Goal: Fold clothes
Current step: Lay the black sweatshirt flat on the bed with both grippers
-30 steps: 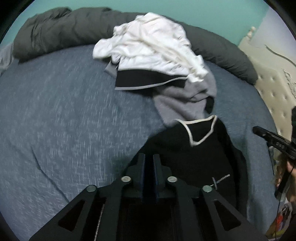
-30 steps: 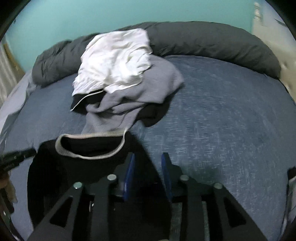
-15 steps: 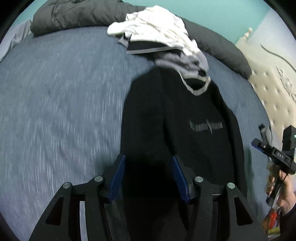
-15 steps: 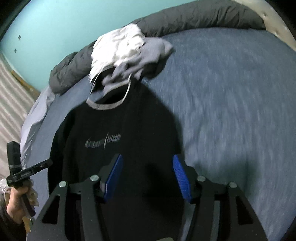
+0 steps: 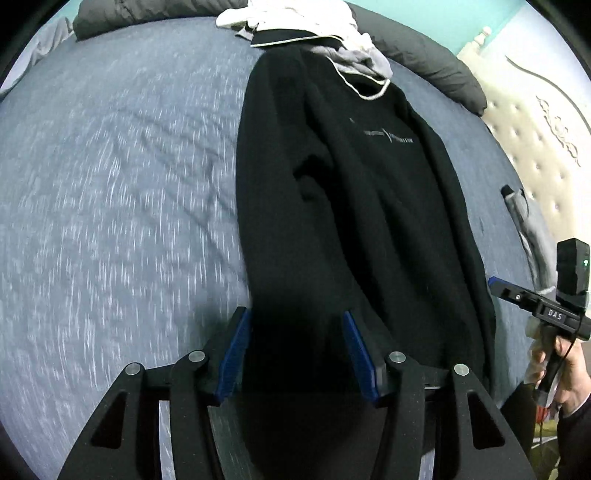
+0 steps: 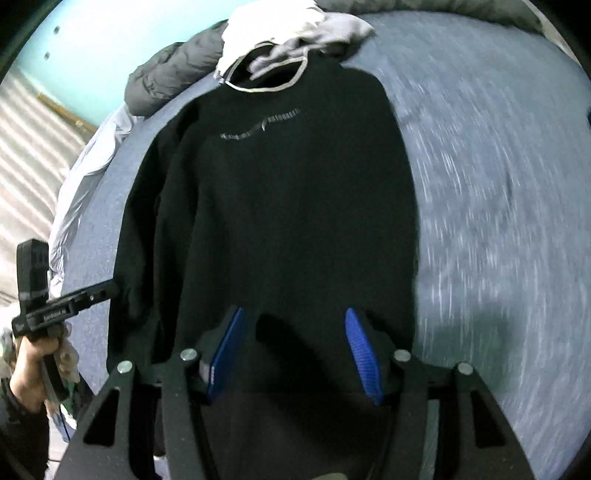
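Black sweatshirt [image 5: 354, 206] spread flat on blue bed [image 5: 110, 206], left gripper [image 5: 295, 354] and right gripper [image 6: 295, 354] released above hem, fingers spread wide, grasping nothing

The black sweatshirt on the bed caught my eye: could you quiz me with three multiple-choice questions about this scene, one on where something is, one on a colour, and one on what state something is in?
1. Where does the pile of other clothes lie?
A. Past the black sweatshirt's collar
B. On the floor
C. Over its hem

2. What colour is the collar trim?
A. Red
B. Pale, off-white
C. Green

3. How do the left gripper and right gripper stand?
A. Both shut
B. One open
C. Both open

Answers: 1 A, the pile sits beyond the neckline. 2 B, a light band rims the neck. 3 C, wide gaps separate the blue pads.
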`<state>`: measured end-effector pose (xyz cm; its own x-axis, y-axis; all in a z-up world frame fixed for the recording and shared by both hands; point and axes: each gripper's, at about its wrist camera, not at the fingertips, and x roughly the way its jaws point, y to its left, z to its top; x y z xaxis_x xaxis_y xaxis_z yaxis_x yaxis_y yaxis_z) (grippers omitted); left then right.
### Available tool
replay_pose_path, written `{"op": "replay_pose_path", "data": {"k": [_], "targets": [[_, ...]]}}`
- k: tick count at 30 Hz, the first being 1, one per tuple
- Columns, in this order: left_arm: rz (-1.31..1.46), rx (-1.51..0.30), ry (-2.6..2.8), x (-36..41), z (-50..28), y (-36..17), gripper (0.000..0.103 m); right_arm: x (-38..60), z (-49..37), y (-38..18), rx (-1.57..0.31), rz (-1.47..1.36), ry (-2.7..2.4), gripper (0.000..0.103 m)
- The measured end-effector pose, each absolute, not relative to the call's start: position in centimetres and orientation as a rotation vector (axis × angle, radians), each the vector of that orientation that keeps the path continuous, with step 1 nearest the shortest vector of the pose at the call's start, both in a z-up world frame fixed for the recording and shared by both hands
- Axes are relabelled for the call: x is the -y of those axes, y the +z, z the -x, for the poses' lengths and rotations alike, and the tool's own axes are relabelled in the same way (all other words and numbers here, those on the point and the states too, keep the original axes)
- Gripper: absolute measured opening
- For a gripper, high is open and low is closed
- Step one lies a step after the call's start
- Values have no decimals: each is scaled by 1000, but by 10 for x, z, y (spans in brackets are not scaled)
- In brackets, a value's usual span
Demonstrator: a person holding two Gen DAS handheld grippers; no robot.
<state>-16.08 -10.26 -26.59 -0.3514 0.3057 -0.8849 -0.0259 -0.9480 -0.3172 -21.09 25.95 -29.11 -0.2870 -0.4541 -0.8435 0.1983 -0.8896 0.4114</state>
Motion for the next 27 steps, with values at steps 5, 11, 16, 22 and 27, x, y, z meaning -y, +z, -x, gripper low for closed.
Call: {"op": "replay_pose_path", "data": {"k": [5,11,16,22,27], "targets": [[1639,401,2384,94,142,-266,56,-253,190,-293,355,-1579,-2195,58],[1649,380,2357,79,129,-270,56,-228,184,-293,231,-1582,-2150,58],[1651,416,2335,75,123,-276,55,-233,180,-299,229,-1578,-2183,33],[1648,426,2306,74,117,-282,26,-242,173,-299,209,-1549,-2218,3],[1614,410,2303,80,112,-275,4,-257,176,-282,236,-1488,-2281,2]]}}
